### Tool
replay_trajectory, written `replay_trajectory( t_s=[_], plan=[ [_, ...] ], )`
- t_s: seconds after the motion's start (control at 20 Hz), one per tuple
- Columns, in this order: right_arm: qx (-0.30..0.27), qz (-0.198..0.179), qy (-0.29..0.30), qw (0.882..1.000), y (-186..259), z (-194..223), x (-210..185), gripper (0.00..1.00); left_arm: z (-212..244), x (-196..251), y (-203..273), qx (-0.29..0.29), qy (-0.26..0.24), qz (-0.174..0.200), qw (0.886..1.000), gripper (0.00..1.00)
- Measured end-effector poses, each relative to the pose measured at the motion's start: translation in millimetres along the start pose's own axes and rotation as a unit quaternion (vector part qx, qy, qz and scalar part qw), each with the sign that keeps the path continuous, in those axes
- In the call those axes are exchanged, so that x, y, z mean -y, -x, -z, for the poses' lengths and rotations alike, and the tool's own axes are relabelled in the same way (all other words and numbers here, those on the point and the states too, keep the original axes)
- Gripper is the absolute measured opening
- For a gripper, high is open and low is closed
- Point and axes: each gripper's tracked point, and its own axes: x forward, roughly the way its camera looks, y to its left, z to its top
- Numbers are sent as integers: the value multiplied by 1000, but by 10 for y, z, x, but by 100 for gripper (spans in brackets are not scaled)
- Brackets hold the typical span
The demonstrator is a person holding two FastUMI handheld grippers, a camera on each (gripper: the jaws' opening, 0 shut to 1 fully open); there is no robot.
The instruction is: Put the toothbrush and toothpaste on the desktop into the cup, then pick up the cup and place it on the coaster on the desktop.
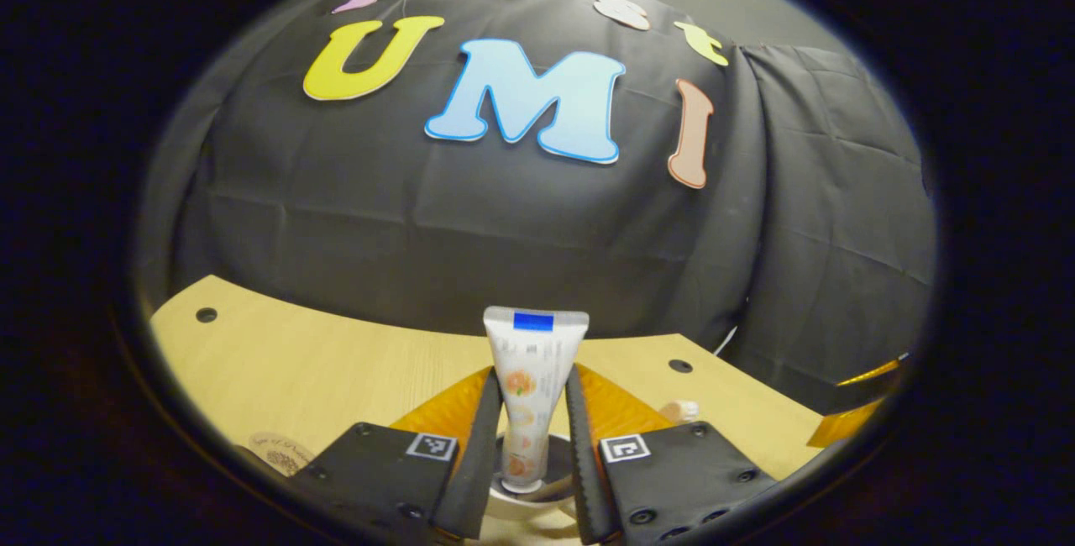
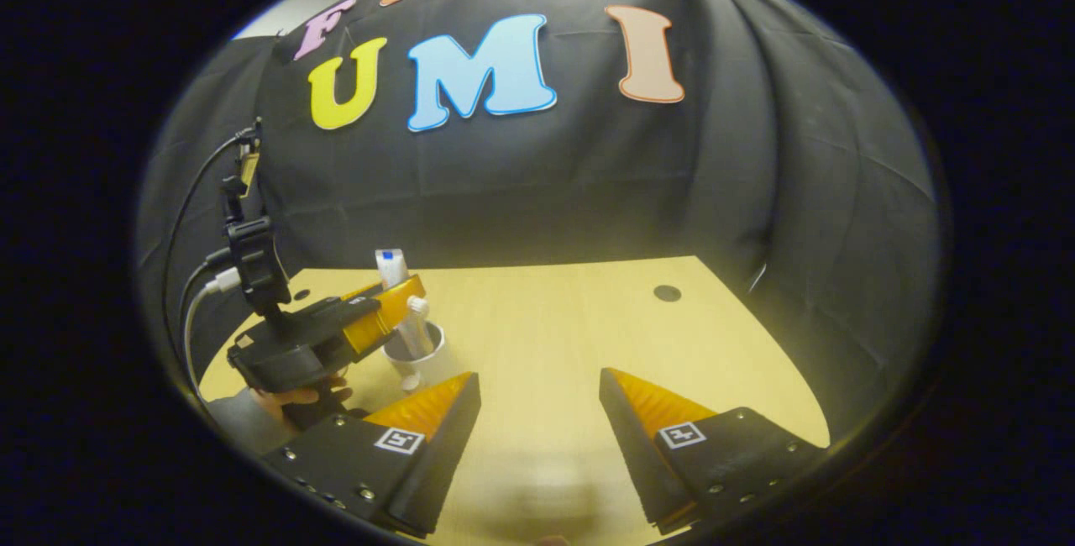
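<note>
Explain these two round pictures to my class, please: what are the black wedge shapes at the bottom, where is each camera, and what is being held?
No robot here: a person holds a two-finger gripper in each hand, and a camera rides on each. The wedges are each gripper's own fingers. In the left gripper view, the left gripper is shut on a toothpaste tube, standing upright with its lower end in a white cup on the wooden table. In the right gripper view, the right gripper is open and holds nothing; farther off it shows the left gripper, the person's hand, the cup and a toothbrush standing in it.
</note>
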Motion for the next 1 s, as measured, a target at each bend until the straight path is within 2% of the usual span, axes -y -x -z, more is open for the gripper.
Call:
replay_trajectory(
  t_s=[0.1, 0.15, 0.35, 0.5, 0.6, 0.65, 0.8, 1.0],
  plan=[
    [-9, -7, 4, 1000, -38, 40, -60, 86, -29, 4, 81, 2, 2, -2, 1000, 63],
    [-13, -12, 8, 1000, -59, 40, -96, 86, -102, 8, 128, 9, 3, -1, 1000, 82],
    [-33, -31, 35, 998, -111, 109, -219, 86, -422, -21, 359, 39, -10, -10, 999, 98],
    [-52, -48, 60, 996, -215, 160, -416, 86, -625, -64, 544, 50, -16, -19, 998, 98],
    [-68, -64, 77, 993, -266, 205, -557, 86, -693, -167, 662, 43, -26, -42, 998, 94],
    [-76, -71, 86, 991, -302, 221, -624, 86, -712, -206, 732, 38, -33, -49, 997, 98],
    [-110, -92, 100, 985, -392, 344, -819, 86, -786, -285, 924, 32, -55, -69, 996, 98],
    [-152, -96, 103, 978, -526, 449, -952, 84, -883, -410, 1157, 33, -52, -80, 995, 98]
  ],
)
